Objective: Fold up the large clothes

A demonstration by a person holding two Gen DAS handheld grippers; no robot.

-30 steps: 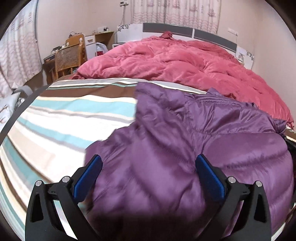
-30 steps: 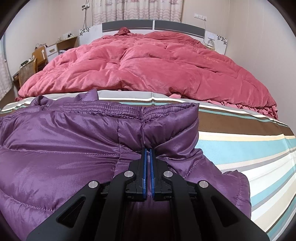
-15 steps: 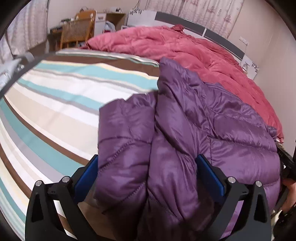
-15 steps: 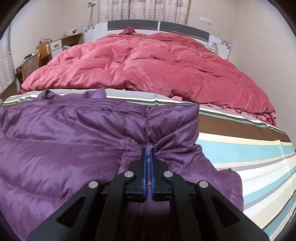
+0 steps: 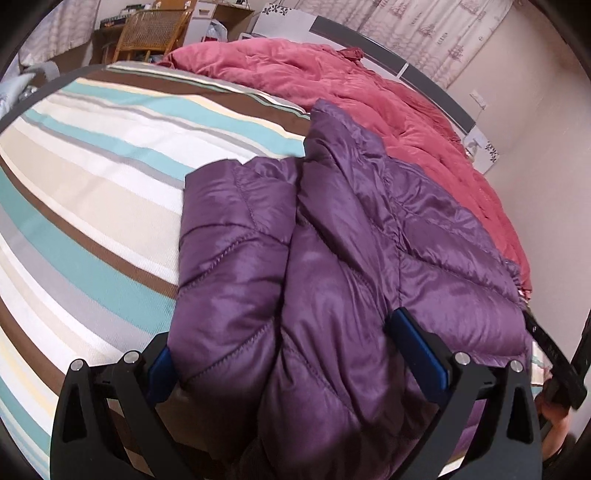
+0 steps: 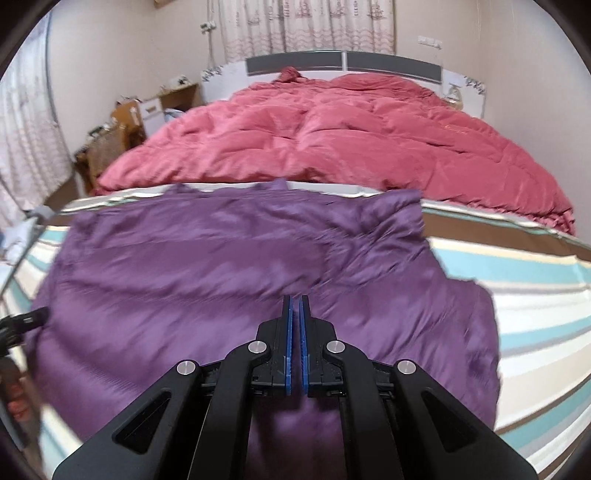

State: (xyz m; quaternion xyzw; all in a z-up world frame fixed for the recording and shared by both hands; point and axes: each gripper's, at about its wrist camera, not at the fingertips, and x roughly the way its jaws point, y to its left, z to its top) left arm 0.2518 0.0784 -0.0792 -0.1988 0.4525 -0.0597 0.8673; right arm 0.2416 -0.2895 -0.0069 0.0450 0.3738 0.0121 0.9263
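A purple puffer jacket (image 5: 351,251) lies on the striped bed sheet (image 5: 92,192), one sleeve folded alongside the body. My left gripper (image 5: 291,354) is open, its blue pads on either side of a bunched fold of the jacket at the near edge. In the right wrist view the jacket (image 6: 207,258) spreads wide and flat. My right gripper (image 6: 295,306) is shut, its pads together just above the jacket's near part; no cloth shows between them. The left gripper's tip shows at that view's left edge (image 6: 26,321).
A crumpled red duvet (image 6: 332,136) covers the far half of the bed up to the headboard (image 6: 343,66). A wicker chair (image 5: 151,33) and desk stand at the far left. Curtains (image 6: 306,26) hang behind. A wall is close on the right.
My left gripper has dropped toward the jacket's near edge, and a fold now sits between its open pads. My right gripper has pulled back and risen, no longer pinching the collar; the jacket lies flatter.
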